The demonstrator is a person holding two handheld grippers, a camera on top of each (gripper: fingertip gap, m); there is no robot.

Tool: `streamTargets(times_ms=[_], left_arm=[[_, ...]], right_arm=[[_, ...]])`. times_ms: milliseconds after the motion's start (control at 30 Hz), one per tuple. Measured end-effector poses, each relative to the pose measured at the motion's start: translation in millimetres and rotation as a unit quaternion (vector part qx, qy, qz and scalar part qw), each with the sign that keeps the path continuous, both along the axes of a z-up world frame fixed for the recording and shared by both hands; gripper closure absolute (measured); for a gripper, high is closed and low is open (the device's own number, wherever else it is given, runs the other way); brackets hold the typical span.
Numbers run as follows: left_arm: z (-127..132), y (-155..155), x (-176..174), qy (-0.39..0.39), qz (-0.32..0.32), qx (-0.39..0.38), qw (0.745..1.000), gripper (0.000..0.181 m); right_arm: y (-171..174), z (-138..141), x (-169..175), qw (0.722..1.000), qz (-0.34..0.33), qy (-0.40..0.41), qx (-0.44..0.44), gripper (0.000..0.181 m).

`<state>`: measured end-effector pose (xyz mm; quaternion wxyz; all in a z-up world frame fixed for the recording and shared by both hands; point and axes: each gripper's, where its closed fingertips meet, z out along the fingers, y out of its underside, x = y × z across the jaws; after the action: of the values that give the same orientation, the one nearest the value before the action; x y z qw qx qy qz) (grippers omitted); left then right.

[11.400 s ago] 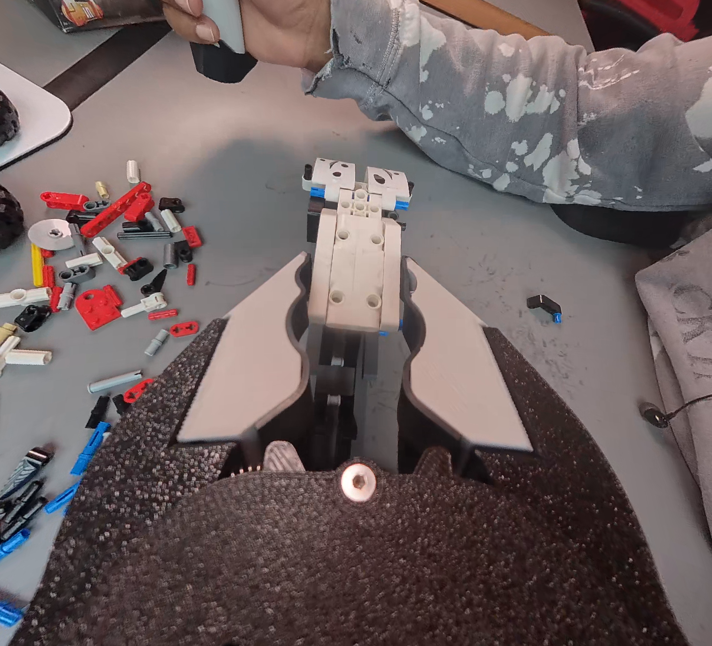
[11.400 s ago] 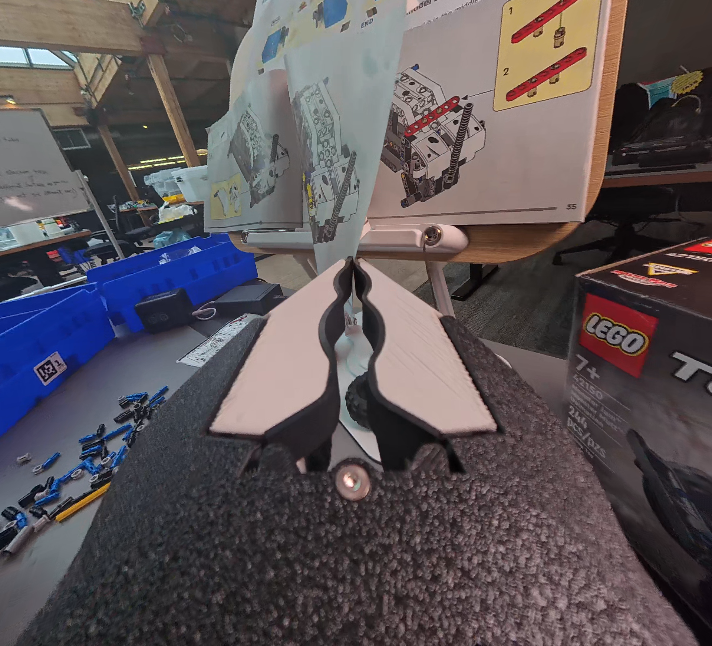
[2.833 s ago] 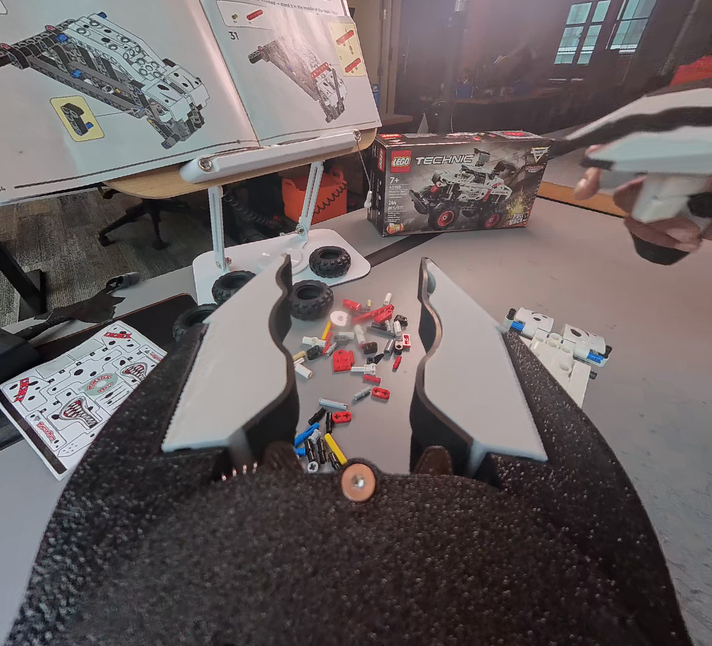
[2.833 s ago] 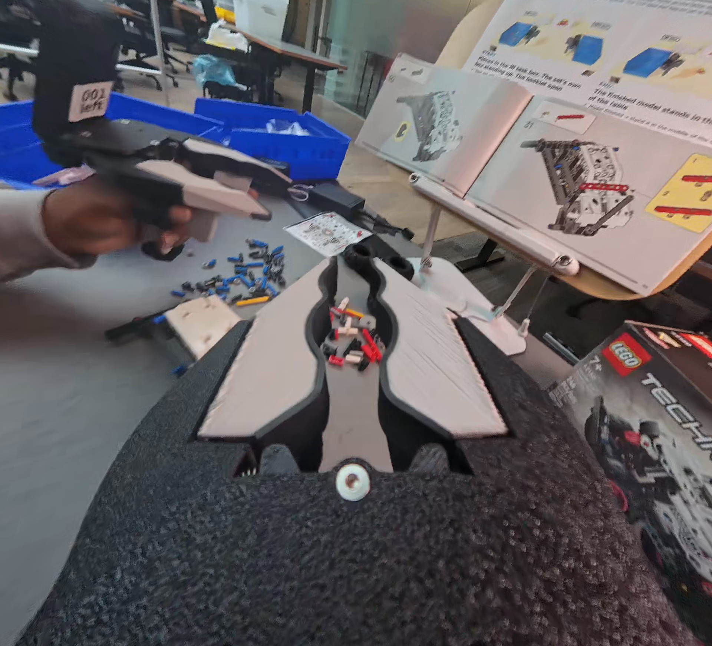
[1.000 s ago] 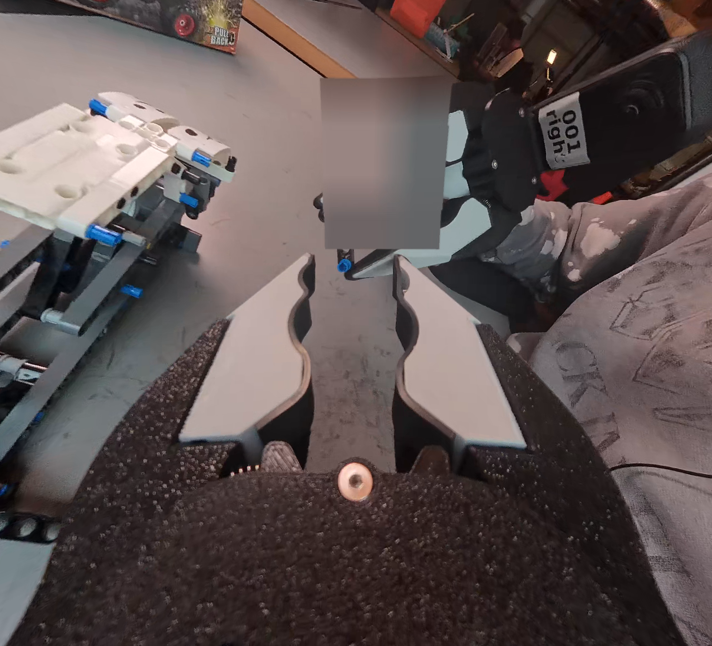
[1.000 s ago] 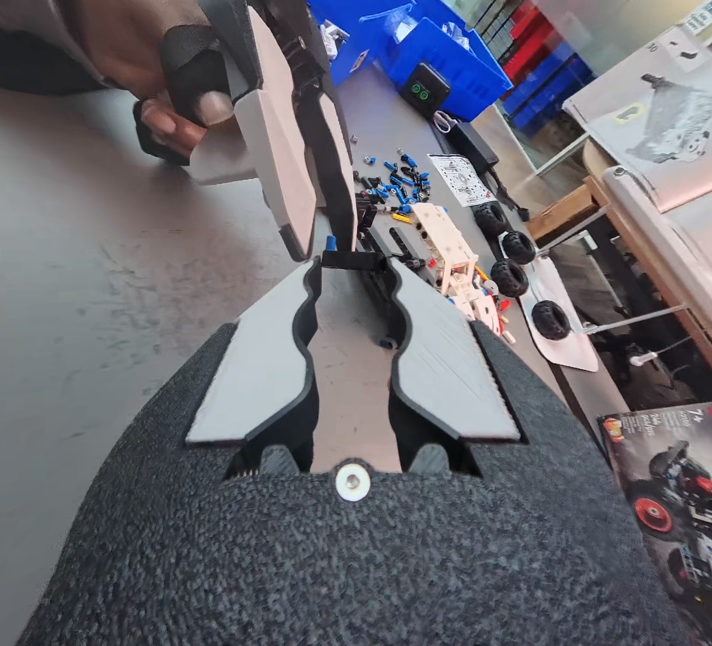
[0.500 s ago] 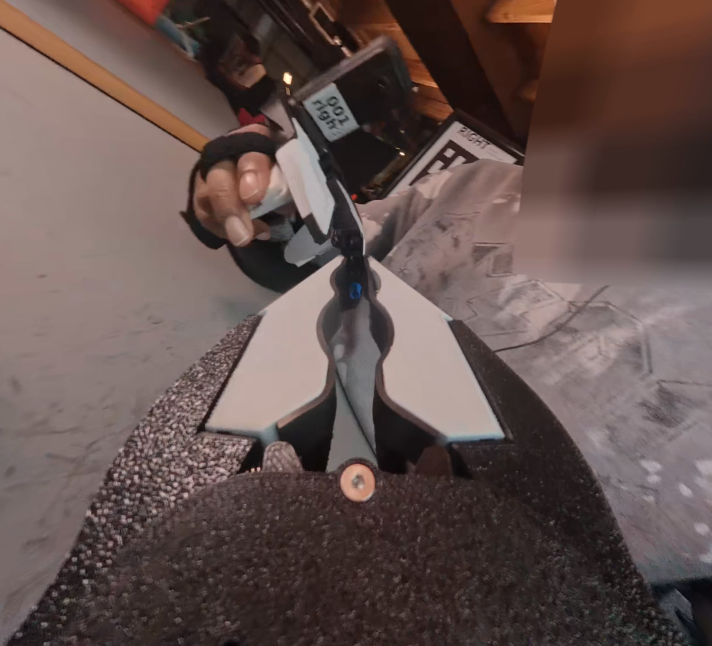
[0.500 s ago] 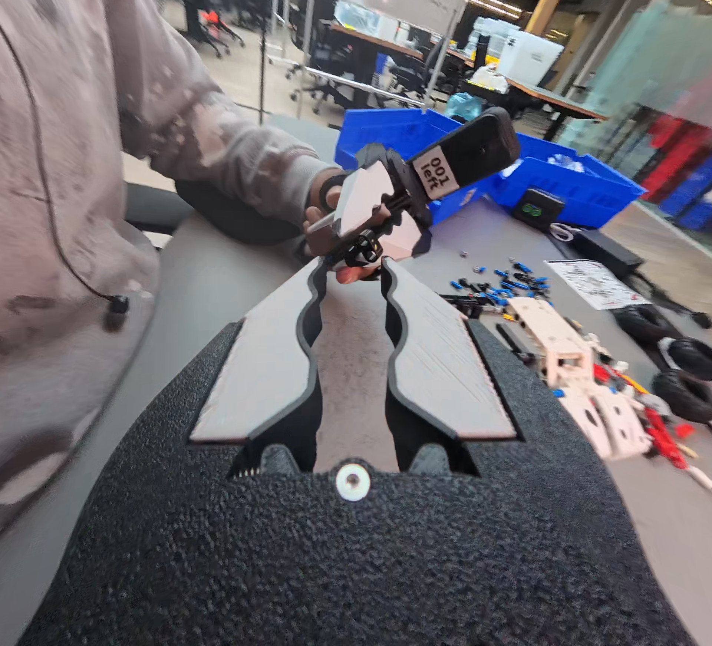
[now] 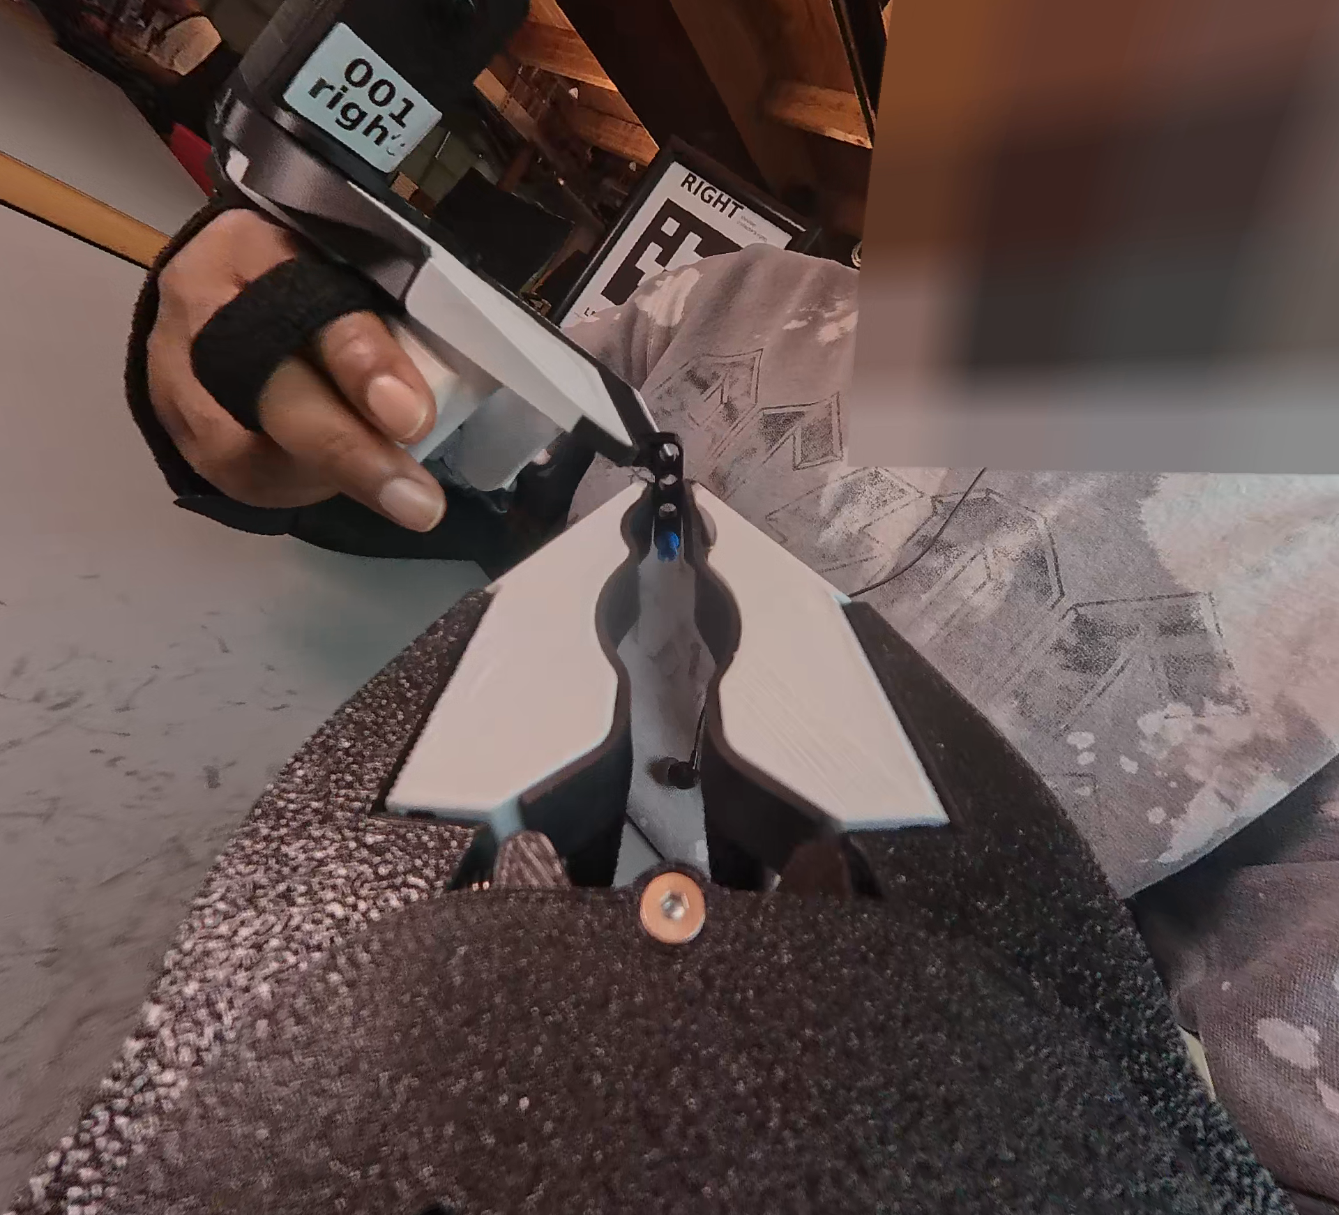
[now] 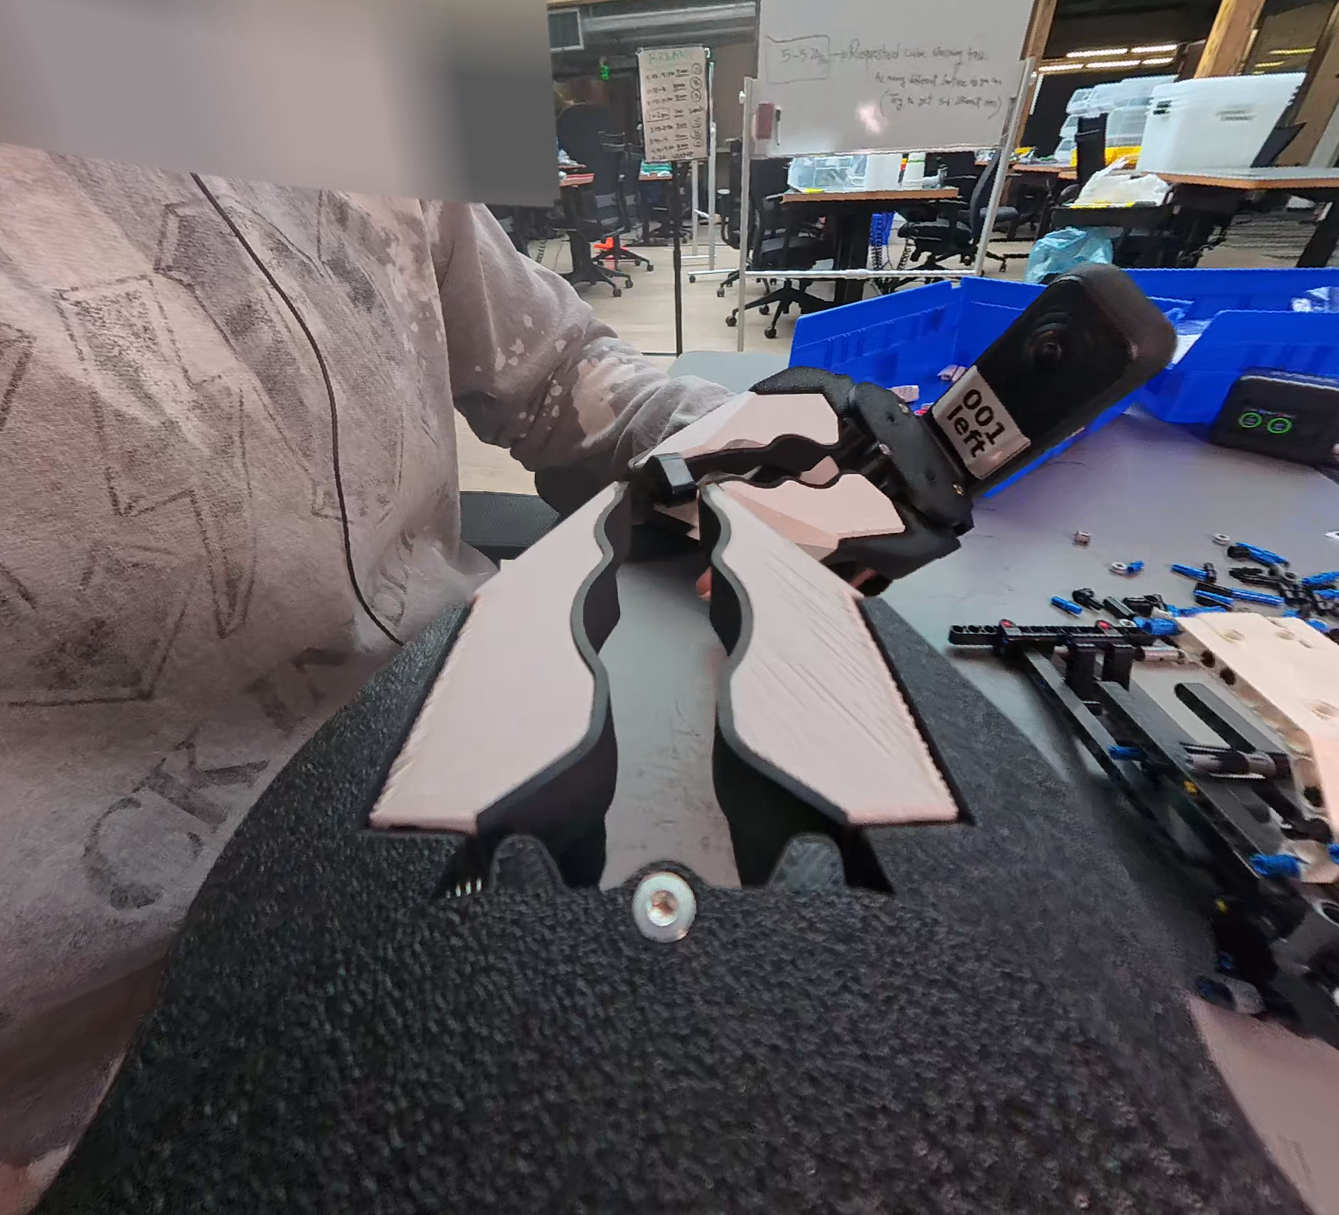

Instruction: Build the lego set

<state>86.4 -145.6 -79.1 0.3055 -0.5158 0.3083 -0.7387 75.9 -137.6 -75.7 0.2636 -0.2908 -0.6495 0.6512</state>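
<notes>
My left gripper [image 9: 666, 499] is shut on a small black Lego beam [image 9: 668, 477] with a blue pin [image 9: 665, 539] in its lower end. It holds the beam above the table, close to the person's chest. My right gripper [image 10: 665, 492] is narrowly open, with one tip on either side of the beam's free end [image 10: 672, 471]. In the left wrist view the right gripper [image 9: 637, 445] comes in from the upper left and meets the beam's top. The left gripper [image 10: 652, 464] also shows in the right wrist view. The partly built white and black model [image 10: 1232, 673] lies on the table to the right.
Loose blue and black pieces [image 10: 1268, 579] lie beyond the model on the grey table [image 10: 1050, 528]. Blue bins [image 10: 906, 339] and a black device [image 10: 1275, 419] stand behind them. The person's grey sweatshirt [image 10: 181, 455] fills the left side. Only a small space, under 4 cm, lies between the two pairs of fingers.
The two grippers have come closer together. The right gripper's jaws have narrowed around the free end of the black beam. The left gripper still holds the beam.
</notes>
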Motion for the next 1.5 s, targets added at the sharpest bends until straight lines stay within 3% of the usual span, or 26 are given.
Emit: streamTargets(times_ms=[167,333,533,900,1167,1500], left_arm=[[-1,1,1,0.006,0.012,0.004,1.000,0.175],[-8,31,-17,0.061,0.136,0.015,0.989,0.165],[-36,61,-38,0.225,0.288,0.091,0.927,0.157],[-61,71,-40,0.338,0.336,0.152,0.866,0.173],[-55,67,-40,0.318,0.341,0.168,0.869,0.174],[-43,60,-34,0.255,0.332,0.168,0.893,0.174]], right_arm=[[1,0,1,1.000,0.007,-0.015,-0.015,0.172],[27,-1,-7,0.998,-0.056,-0.020,-0.002,0.173],[61,-20,-20,0.987,-0.146,-0.057,0.040,0.173],[67,-47,-33,0.974,-0.186,-0.097,0.084,0.173],[63,-41,-33,0.979,-0.174,-0.092,0.054,0.174],[54,-26,-29,0.989,-0.133,-0.063,-0.020,0.172]])
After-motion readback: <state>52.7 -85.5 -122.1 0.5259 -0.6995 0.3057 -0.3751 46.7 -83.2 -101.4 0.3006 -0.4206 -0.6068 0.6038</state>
